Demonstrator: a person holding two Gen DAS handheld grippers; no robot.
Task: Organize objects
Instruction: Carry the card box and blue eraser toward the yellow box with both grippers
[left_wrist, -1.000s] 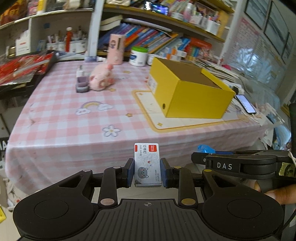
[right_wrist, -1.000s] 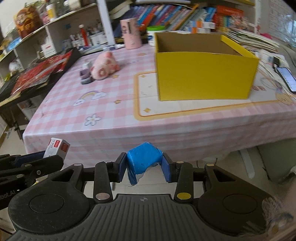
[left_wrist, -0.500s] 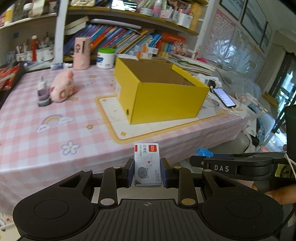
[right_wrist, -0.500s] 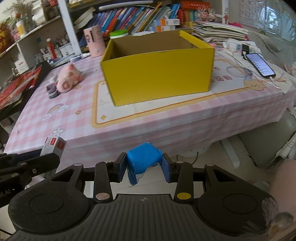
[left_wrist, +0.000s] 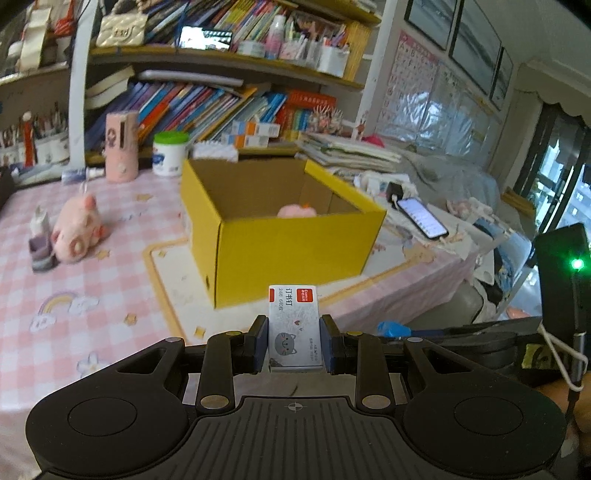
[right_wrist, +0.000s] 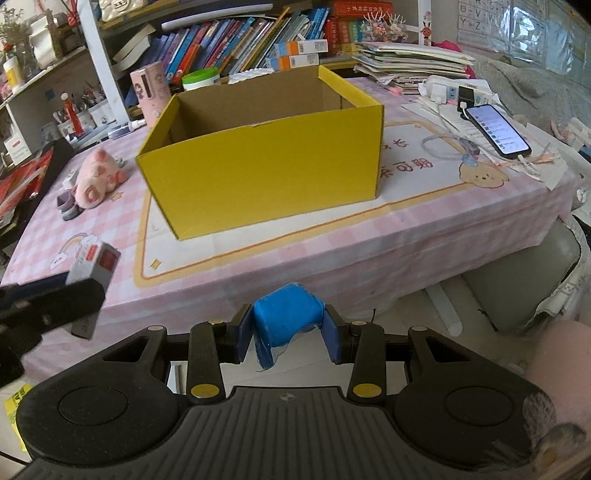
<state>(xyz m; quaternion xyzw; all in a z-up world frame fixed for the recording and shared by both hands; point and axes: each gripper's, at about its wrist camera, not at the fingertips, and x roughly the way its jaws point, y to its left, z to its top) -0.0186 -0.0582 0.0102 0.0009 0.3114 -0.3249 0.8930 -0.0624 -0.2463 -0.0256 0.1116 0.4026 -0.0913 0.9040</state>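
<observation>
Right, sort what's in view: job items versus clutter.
Job: staples box in left gripper; blue wad in right gripper; yellow box; pink plush pig.
Clutter: phone; shelf books; white jar.

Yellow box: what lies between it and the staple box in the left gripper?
Only bare mat border and pink checked tablecloth, seen in the left wrist view, separate yellow box from staple box.
</observation>
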